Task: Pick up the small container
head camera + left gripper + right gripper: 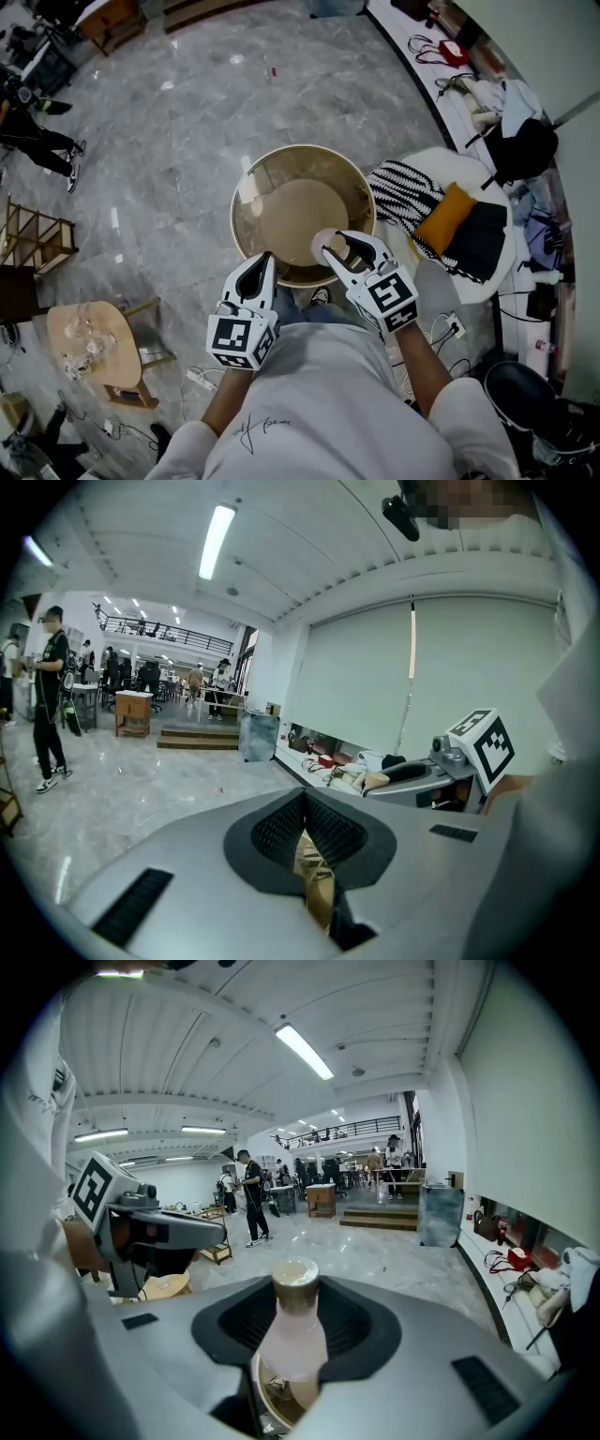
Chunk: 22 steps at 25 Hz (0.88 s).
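Observation:
The small container (293, 1335), a pale pink bottle with a beige cap, stands upright between the jaws of my right gripper (295, 1312), which is shut on it. In the head view the container (325, 246) shows as a pinkish round top in the right gripper (336, 251), above the near rim of the round wooden table (251, 183). My left gripper (267, 269) hangs beside it on the left, over the same rim. Its jaws (305, 808) stand together with nothing between them; only a thin slit shows wood below.
A white chair (441, 161) with a striped cloth (403, 192), an orange cushion (445, 214) and dark cloth stands right of the table. A small wooden side table (89, 330) with glassware sits at the left. Cables and a power strip (448, 328) lie on the marble floor. People stand far off.

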Each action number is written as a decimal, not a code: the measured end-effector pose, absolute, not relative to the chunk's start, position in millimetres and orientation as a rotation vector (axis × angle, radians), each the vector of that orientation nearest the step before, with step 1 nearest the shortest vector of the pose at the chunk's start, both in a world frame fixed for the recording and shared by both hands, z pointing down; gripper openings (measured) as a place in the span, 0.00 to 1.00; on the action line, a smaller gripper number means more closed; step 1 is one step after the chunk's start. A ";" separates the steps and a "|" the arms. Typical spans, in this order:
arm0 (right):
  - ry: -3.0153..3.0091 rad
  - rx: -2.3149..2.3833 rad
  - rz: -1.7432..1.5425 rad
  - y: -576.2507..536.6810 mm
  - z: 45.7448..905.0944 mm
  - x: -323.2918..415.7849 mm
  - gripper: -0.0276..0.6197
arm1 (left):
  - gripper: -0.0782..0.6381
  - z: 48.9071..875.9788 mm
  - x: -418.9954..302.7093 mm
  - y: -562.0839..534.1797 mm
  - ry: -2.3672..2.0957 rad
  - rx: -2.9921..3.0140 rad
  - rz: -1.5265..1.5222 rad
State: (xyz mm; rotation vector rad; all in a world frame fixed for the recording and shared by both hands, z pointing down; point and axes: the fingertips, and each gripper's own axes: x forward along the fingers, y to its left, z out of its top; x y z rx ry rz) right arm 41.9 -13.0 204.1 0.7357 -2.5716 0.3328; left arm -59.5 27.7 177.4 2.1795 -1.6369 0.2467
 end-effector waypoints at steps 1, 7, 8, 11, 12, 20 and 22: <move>-2.574 0.734 0.332 -10.5 202.3 43.9 0.27 | 0.13 175.3 -58.4 29.9 -1.635 2.180 0.239; -2.588 0.731 0.332 2.7 189.3 56.8 0.27 | 0.13 165.0 -49.9 42.8 -1.621 2.192 0.221; -2.589 0.729 0.328 4.8 187.7 57.8 0.27 | 0.13 163.9 -49.4 44.8 -1.620 2.195 0.221; -2.591 0.728 0.320 12.0 183.2 60.2 0.27 | 0.13 160.5 -47.0 51.3 -1.611 2.205 0.221; -2.593 0.729 0.319 13.9 181.5 61.1 0.27 | 0.13 159.3 -45.8 53.0 -1.607 2.209 0.220; -2.610 0.731 0.325 20.7 173.9 65.0 0.27 | 0.13 154.0 -39.4 57.8 -1.591 2.227 0.211; -2.611 0.733 0.324 21.0 173.1 65.2 0.27 | 0.13 153.1 -38.5 57.5 -1.589 2.231 0.212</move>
